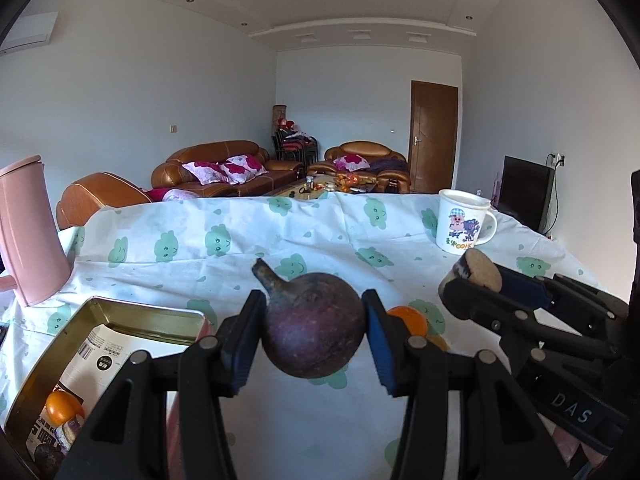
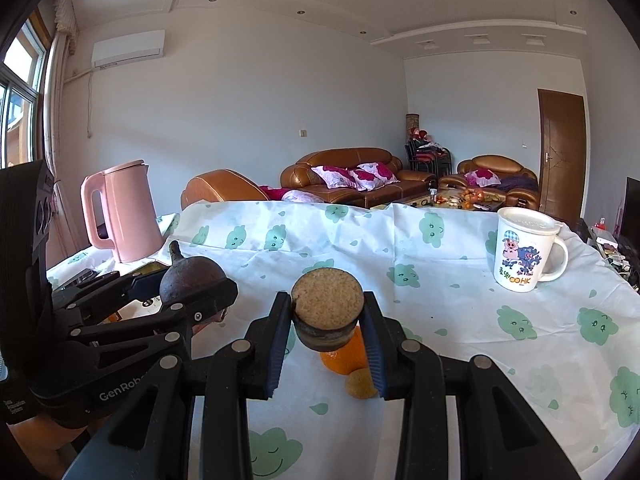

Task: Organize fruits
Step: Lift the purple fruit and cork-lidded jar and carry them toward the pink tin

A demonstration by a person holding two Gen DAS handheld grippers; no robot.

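left gripper (image 1: pixel 314 330) clamps purple fruit (image 1: pixel 314 326); right gripper (image 2: pixel 327 320) clamps cut fruit (image 2: pixel 327 314), hiding orange (image 2: pixel 346 354).

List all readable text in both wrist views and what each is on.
"DAS": label on the right gripper body, left wrist view.
"GenRob": cut-off brand on the left gripper body, right wrist view.
"OOHK": white cartoon-pig mug; the characters before it are unclear.
Printed paper and barcode in the gold metal tin: too blurred to read.

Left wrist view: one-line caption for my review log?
Left gripper holds a dark purple fruit above the cloud-print tablecloth, beside an open tin.
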